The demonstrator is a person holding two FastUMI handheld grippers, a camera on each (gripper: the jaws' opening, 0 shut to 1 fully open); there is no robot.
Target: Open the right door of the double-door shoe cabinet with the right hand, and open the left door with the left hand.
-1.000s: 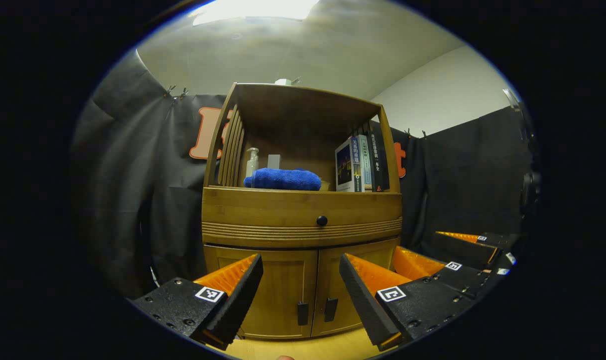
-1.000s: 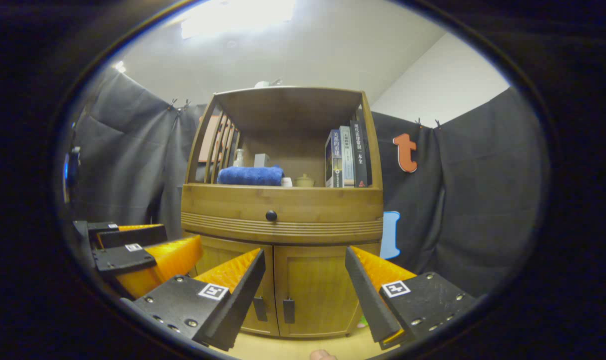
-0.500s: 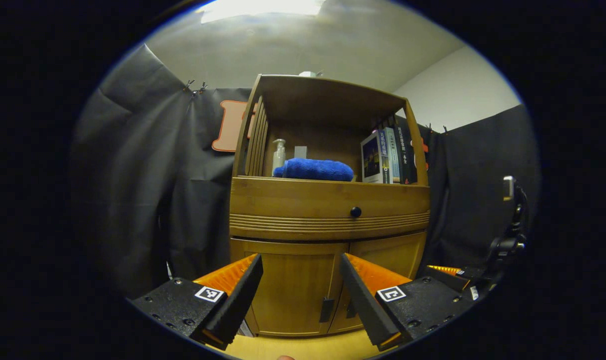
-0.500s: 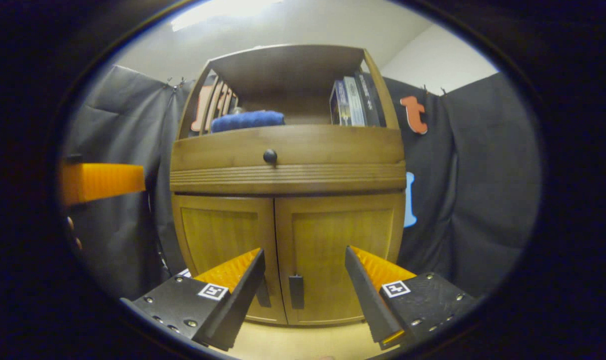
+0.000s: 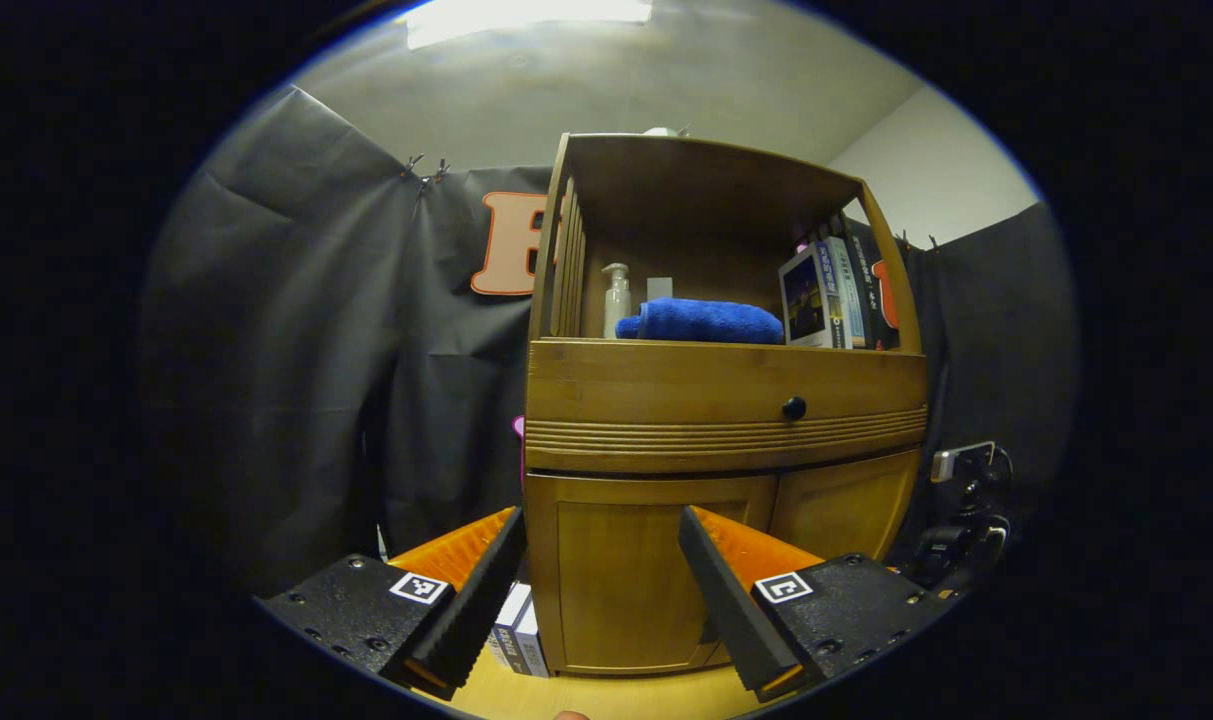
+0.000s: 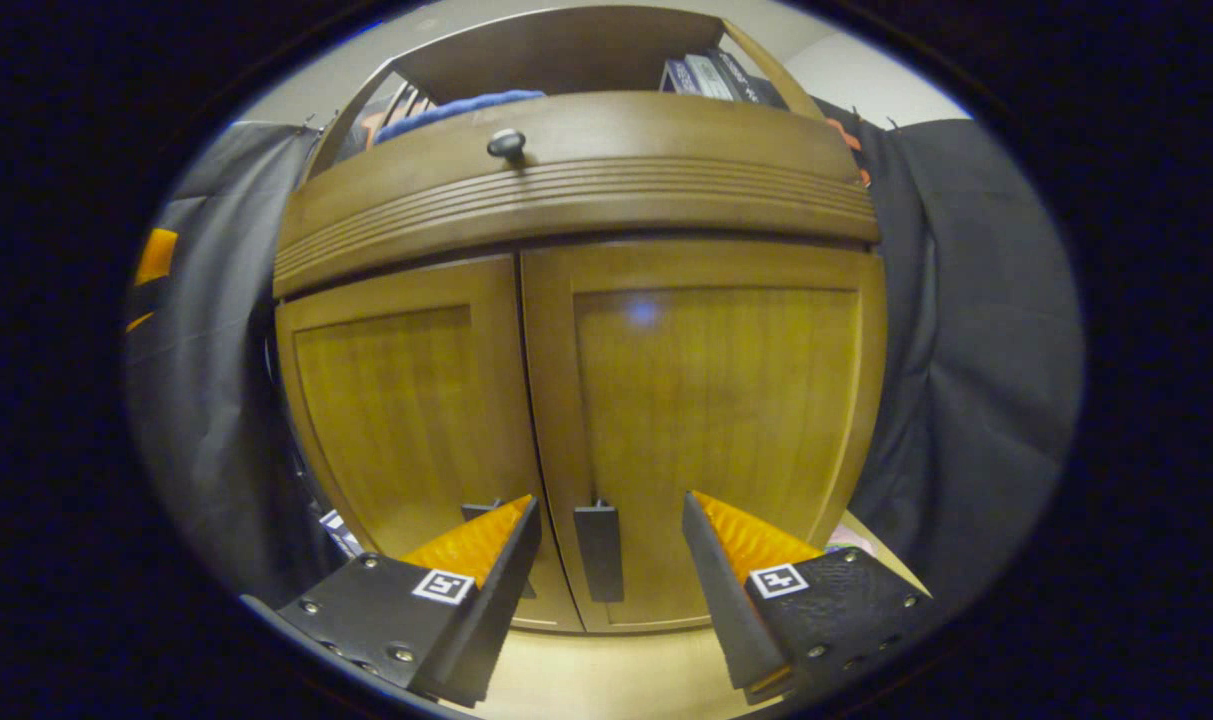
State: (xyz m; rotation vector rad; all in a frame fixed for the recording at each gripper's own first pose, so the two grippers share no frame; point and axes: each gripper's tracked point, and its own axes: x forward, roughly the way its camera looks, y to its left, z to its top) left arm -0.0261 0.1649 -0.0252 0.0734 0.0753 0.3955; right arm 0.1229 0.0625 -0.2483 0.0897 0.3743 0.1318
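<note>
The wooden shoe cabinet point(image 6: 586, 210) has two lower doors, both closed. In the right gripper view the right door point(image 6: 716, 420) is close ahead, and its dark handle point(image 6: 599, 550) stands between the fingers of my right gripper point(image 6: 606, 570), which is open and not touching it. The left door point(image 6: 406, 420) has its handle partly hidden behind a fingertip point(image 6: 496, 560). In the left gripper view my left gripper point(image 5: 601, 590) is open, farther back, in front of the left door point(image 5: 631, 580) near the cabinet's left corner.
Above the doors is a drawer with a round black knob point(image 5: 794, 407). The open shelf holds a blue towel point(image 5: 701, 322), a pump bottle point(image 5: 617, 300) and books point(image 5: 831, 300). Small boxes point(image 5: 516, 640) lie at the cabinet's left foot. The right hand's rig point(image 5: 966, 500) shows beside the cabinet.
My right gripper has moved down and in close to the doors, bringing the right handle between its fingers. The left gripper has shifted left, so the cabinet sits further right in its view.
</note>
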